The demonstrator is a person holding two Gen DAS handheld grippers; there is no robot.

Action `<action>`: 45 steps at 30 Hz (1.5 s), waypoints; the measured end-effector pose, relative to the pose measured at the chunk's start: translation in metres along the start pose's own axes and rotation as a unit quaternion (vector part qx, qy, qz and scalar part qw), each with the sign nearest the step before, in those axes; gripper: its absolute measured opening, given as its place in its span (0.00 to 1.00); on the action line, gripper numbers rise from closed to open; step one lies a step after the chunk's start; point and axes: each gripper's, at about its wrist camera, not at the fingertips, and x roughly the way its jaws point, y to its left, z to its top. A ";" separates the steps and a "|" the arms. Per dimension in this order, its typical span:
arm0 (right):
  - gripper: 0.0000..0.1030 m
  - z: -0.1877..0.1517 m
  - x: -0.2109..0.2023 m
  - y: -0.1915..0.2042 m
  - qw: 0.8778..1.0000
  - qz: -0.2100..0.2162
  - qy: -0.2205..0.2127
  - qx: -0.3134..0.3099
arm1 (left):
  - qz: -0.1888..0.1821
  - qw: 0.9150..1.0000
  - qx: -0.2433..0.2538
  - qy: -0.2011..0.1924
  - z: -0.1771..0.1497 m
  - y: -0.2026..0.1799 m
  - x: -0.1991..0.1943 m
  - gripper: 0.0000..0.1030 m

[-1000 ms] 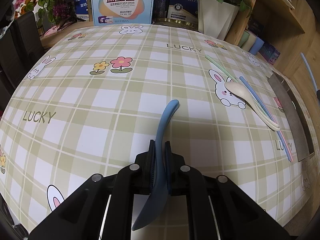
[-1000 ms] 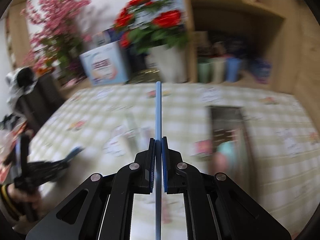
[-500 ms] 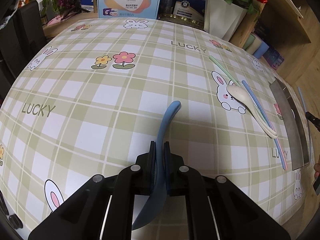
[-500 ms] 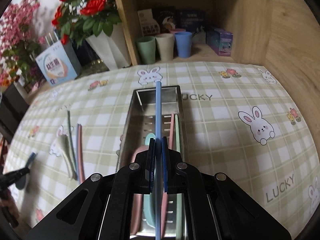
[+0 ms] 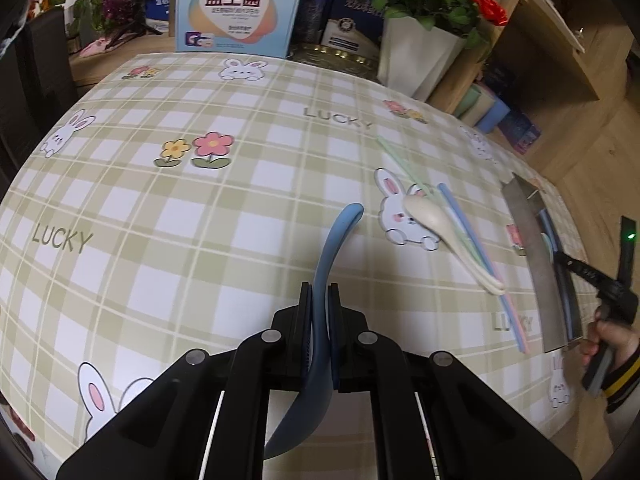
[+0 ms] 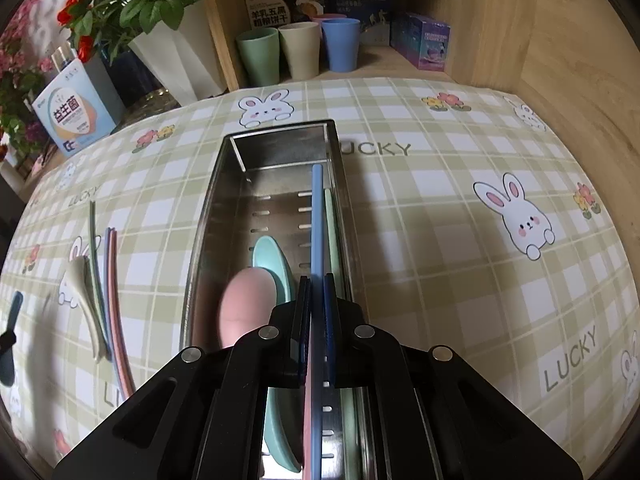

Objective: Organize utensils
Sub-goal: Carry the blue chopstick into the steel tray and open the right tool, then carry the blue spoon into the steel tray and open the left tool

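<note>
The metal tray (image 6: 208, 216) lay on the table (image 6: 440, 240), running from six o'clock up to twelve. In it, two spoons (image 6: 272, 260) lay at the seven o'clock side, one partly on the other. A chopstick (image 6: 329, 216) lay along the wall at three o'clock. Out at nine o'clock from the tray, another spoon (image 6: 82, 292) lay on the table touching a bunch of chopsticks (image 6: 110, 280). Behind the tray at twelve o'clock, cups (image 6: 300, 50) stood in a row on a shelf (image 6: 380, 60).

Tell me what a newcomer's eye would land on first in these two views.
The blue chopstick clamped in the right gripper, poised over the steel utensil tray that already holds a pink spoon and a mint spoon. Next, the blue spoon pinched in the left gripper above the rabbit-print tablecloth.
</note>
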 end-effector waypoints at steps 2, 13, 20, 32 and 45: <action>0.06 0.000 -0.001 0.000 1.000 0.000 0.001 0.002 | -0.010 1.000 -0.003 0.002 0.001 -0.004 -0.002 0.07; 0.08 -0.008 -0.020 -0.003 0.999 0.030 -0.013 0.014 | -0.058 0.998 -0.004 0.022 0.009 -0.042 -0.005 0.07; 0.08 -0.012 -0.048 -0.006 0.999 0.043 -0.028 0.016 | -0.093 0.995 0.009 0.043 0.015 -0.088 0.000 0.07; 0.09 -0.014 -0.075 -0.042 0.996 0.062 -0.043 0.037 | -0.139 0.985 0.038 0.092 0.017 -0.192 0.026 0.07; 0.44 -0.020 -0.080 -0.080 0.995 0.056 -0.052 0.066 | -0.165 0.975 0.023 0.148 0.021 -0.281 0.071 0.07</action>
